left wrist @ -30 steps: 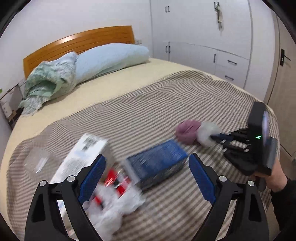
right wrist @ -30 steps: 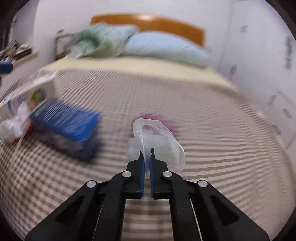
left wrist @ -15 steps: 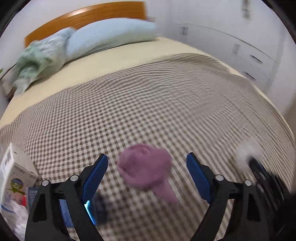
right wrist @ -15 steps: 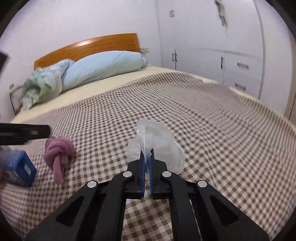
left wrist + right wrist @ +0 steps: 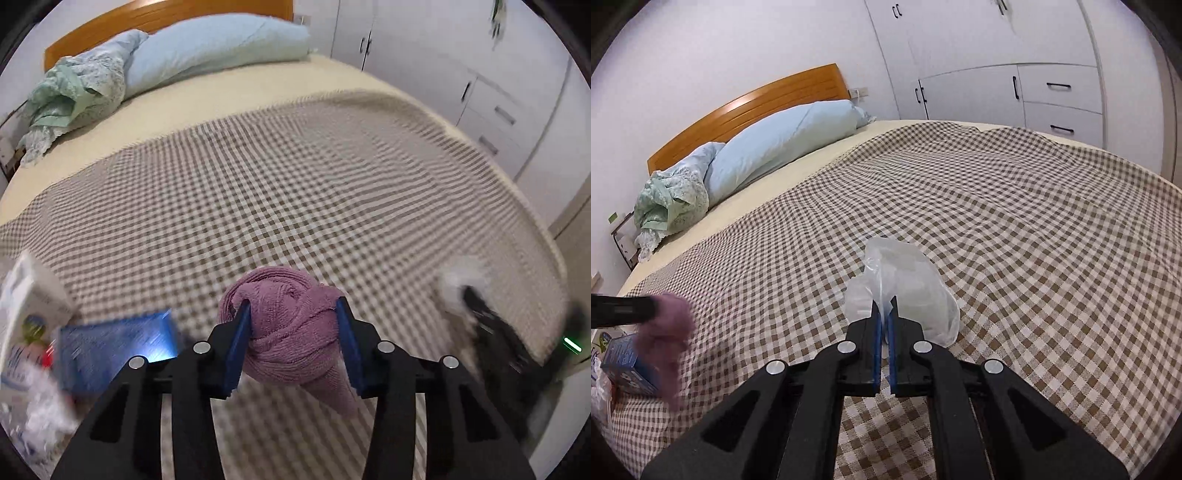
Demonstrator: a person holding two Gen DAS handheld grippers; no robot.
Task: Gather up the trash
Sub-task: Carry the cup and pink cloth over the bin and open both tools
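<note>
A: What sits between the left gripper (image 5: 291,332)'s blue pads?
B: A knotted mauve terry-cloth bundle (image 5: 288,325) on the brown-and-white checked bedspread (image 5: 295,192); the jaws are closing on it — both pads look to touch its sides.
A: And to the left?
B: A blurred blue rectangular box (image 5: 114,350); beside it a white printed carton (image 5: 26,295) and crumpled white plastic (image 5: 40,413).
A: To the right?
B: The other black gripper (image 5: 491,325), blurred — a white wad (image 5: 461,277) at its tip.

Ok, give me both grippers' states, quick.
Left gripper: jaws closing around the purple knotted cloth.
Right gripper: shut on the clear plastic bag.
</note>
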